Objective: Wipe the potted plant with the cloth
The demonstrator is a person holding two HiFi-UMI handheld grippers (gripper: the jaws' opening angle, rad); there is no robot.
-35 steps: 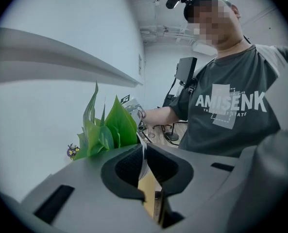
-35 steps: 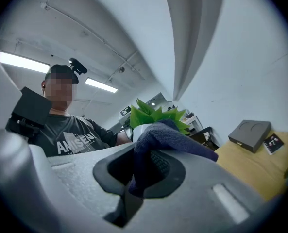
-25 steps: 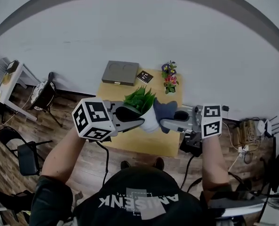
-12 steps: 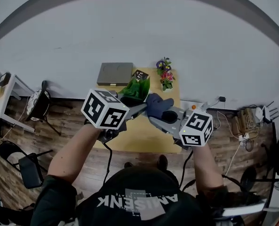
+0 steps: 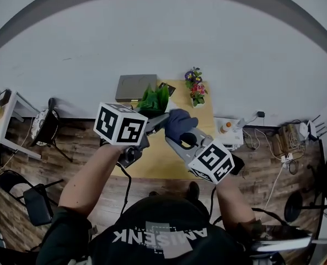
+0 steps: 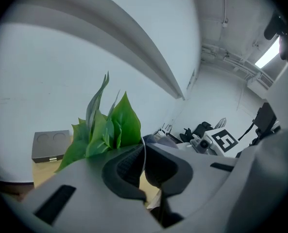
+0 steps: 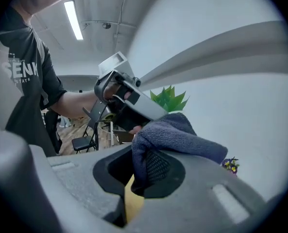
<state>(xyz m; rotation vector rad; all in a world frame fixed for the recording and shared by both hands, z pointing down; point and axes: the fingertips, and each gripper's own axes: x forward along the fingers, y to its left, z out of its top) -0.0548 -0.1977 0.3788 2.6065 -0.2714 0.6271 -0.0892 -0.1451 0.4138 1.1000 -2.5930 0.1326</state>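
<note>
The left claw [image 6: 144,155] had just been squeezing tighter and was clamped on the rim of the potted plant [image 6: 102,130], held up over the surface [image 5: 152,167], and the right claw [image 7: 136,171] was clamped on the blue cloth [image 7: 177,135] just beside the plant. I think the wiping had hardly begun, so most leaves were left. There were two claws, one plant, one cloth, and one flower pot [image 5: 195,91] beyond the plant.

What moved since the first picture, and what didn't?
Both grippers swung up and away over the table, closer together. The left gripper, its jaws just closing tighter on the pot's rim, carried the potted plant along. The right gripper brought the cloth right beside it. Nothing was let go. The grey box and flowers stayed put.
</note>
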